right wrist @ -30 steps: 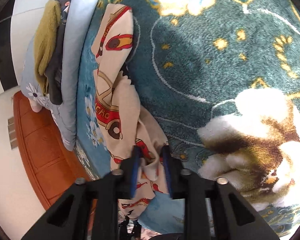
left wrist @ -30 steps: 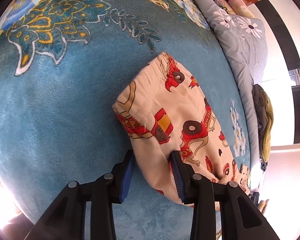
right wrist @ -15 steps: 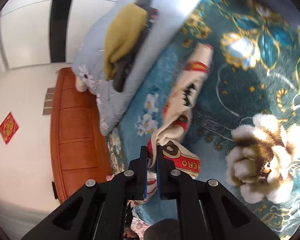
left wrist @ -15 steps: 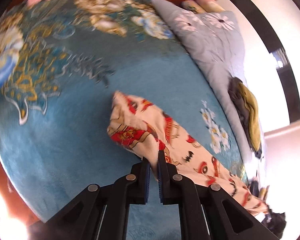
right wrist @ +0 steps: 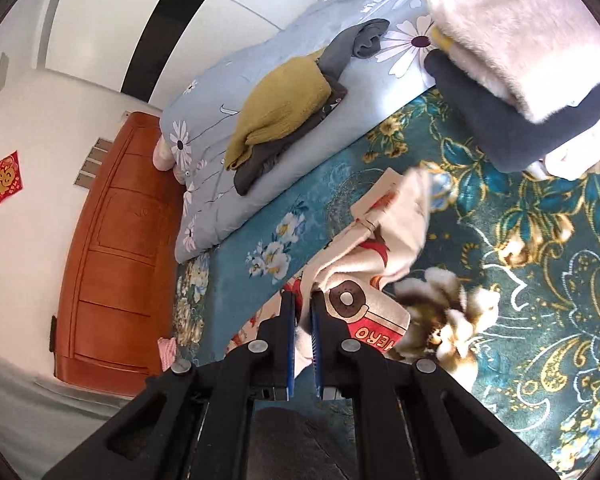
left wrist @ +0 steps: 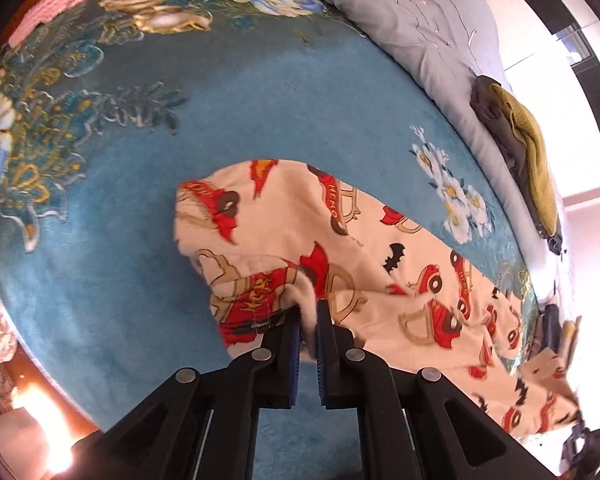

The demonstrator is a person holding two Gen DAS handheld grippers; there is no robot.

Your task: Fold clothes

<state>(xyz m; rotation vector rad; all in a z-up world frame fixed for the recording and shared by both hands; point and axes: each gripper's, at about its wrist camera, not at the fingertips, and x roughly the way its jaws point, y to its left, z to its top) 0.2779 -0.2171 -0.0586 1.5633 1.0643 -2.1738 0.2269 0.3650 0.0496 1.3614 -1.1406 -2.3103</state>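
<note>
Cream trousers with red car prints point(left wrist: 380, 264) hang above a teal flowered blanket point(left wrist: 180, 128). My left gripper point(left wrist: 309, 312) is shut on a bunched edge of the trousers near the waistband. The rest of the garment trails to the lower right. In the right wrist view my right gripper point(right wrist: 304, 308) is shut on another edge of the same trousers point(right wrist: 384, 240), which drape up and away from the fingers over the blanket point(right wrist: 540, 280).
A grey daisy-print quilt point(right wrist: 300, 92) lies along the far side with an olive and grey clothes pile point(right wrist: 284, 108) on it. Folded fluffy white and dark items point(right wrist: 520, 60) sit at the upper right. A wooden headboard point(right wrist: 112, 248) stands behind. A pink cloth point(left wrist: 52, 4) lies at the blanket corner.
Both grippers closed on the trousers and lifted them off the blanket. The garment now hangs stretched between them, and both cameras have risen and tilted toward the quilt.
</note>
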